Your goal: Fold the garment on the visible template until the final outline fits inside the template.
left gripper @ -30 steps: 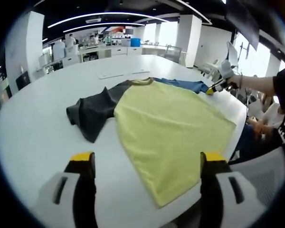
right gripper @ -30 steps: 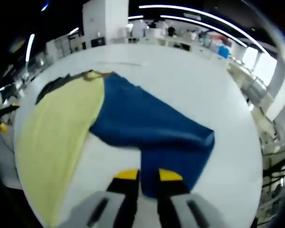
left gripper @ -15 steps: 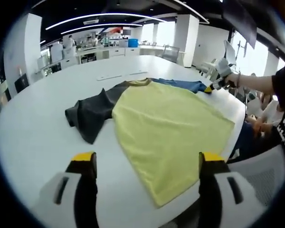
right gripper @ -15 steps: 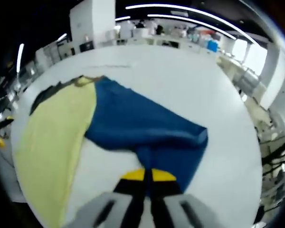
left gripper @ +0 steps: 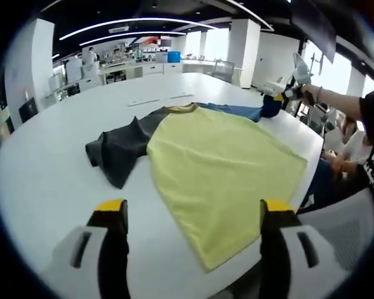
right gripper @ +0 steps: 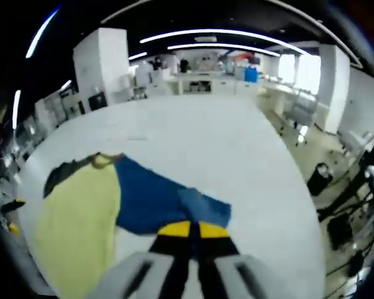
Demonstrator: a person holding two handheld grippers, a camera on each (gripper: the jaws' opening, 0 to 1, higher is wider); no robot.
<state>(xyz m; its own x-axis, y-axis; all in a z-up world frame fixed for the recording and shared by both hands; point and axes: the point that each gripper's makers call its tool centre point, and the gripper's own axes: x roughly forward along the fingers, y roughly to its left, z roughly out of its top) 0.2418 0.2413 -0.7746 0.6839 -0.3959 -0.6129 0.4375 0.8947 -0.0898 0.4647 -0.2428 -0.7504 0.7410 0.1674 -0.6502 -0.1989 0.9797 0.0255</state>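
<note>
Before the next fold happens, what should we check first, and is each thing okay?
1. Right gripper has hold of the blue sleeve: ok, its fingers are shut on the cloth and the sleeve is lifted.
2. Left gripper is free: ok, its fingers are wide open above the table, holding nothing.
3. Yellow body lies flat: ok, spread smooth.
4. Dark sleeve is folded in: not ok, it sticks out to the side.
5. Template outline visible under the garment: cannot tell, no outline can be made out.
6. Yellow hem fully on the table: cannot tell, it reaches the near edge.
</note>
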